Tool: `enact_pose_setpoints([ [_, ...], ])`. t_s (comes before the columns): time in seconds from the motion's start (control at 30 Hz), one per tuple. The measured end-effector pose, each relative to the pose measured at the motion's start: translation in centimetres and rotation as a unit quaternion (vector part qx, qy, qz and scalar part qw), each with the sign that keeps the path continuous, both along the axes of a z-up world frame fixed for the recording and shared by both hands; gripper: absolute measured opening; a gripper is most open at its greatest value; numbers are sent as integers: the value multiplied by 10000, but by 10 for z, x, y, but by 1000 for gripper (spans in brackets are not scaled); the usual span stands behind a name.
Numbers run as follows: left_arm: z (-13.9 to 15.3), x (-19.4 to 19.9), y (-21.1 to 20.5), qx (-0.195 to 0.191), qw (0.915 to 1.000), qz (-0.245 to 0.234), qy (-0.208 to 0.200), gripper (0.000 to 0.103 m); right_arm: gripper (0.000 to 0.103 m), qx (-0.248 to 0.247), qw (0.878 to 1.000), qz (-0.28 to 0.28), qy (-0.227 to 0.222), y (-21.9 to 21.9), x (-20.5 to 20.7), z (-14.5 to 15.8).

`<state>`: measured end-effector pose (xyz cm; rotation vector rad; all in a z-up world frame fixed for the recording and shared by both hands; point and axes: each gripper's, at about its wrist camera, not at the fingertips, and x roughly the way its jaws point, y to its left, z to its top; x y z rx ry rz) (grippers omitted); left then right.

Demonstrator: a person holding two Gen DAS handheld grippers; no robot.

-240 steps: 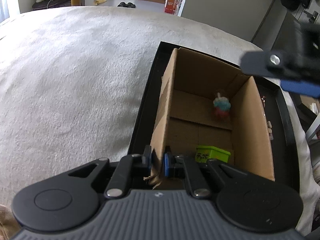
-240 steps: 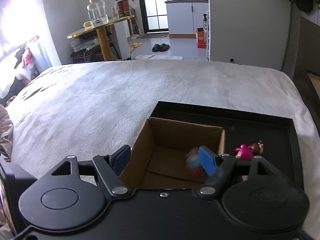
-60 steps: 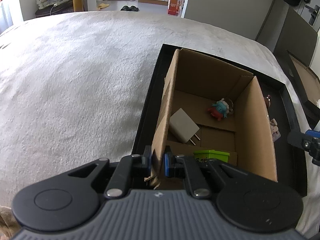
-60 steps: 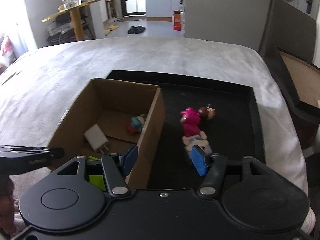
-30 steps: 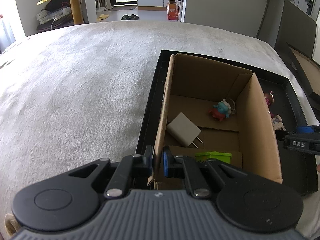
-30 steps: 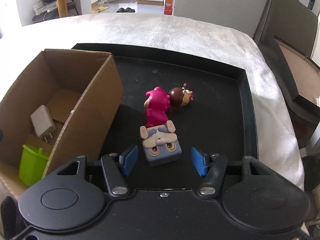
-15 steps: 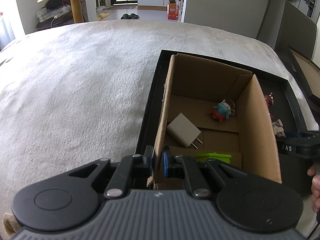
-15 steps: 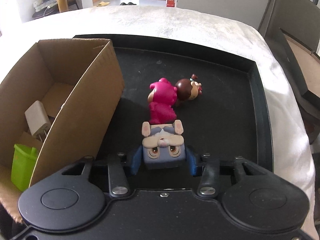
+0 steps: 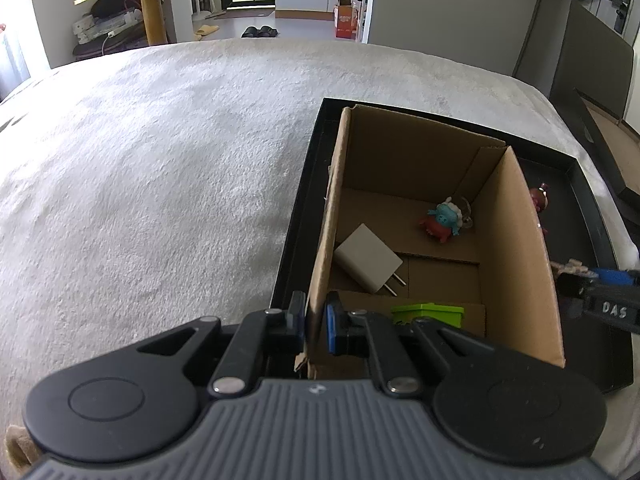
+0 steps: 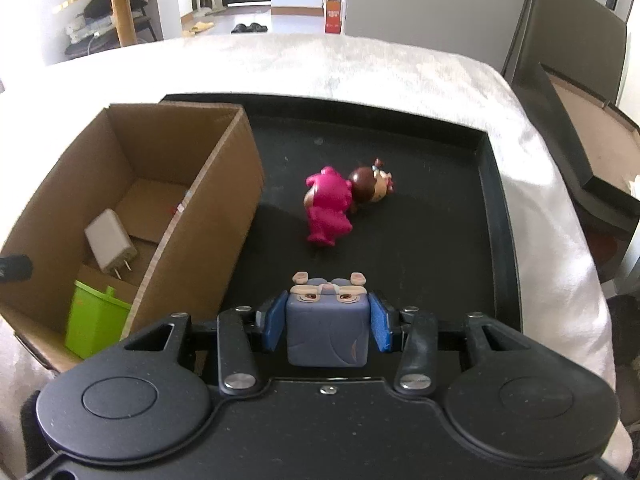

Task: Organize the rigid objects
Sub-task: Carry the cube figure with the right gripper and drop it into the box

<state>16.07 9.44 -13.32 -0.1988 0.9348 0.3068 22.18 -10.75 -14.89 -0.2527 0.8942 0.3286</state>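
My left gripper is shut on the near left wall of the open cardboard box, which stands in the black tray. Inside the box lie a white charger, a green container and a small blue and red figure. My right gripper is shut on a blue-grey cube toy with ears, held just over the tray to the right of the box. A pink doll lies on the tray beyond it.
The tray rests on a white plush bed cover. A dark box lid lies off the bed's right edge. A gold-legged table and a doorway stand far behind.
The right gripper's pads closed onto the cube toy's sides, and the toy now sits tipped between them, drawn away from the pink doll. The left gripper kept its hold on the box wall.
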Motion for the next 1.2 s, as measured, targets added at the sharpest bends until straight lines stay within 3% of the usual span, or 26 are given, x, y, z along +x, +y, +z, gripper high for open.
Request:
enact_pose_setpoints([
  [0.8, 2, -1, 0, -46, 10000, -9, -42, 9, 43, 243, 9968, 386, -656, 42, 4, 74],
  [1.2, 3, 0, 1, -84, 10000, 3, -41, 9, 43, 519, 9943, 707, -605, 74, 7, 80],
])
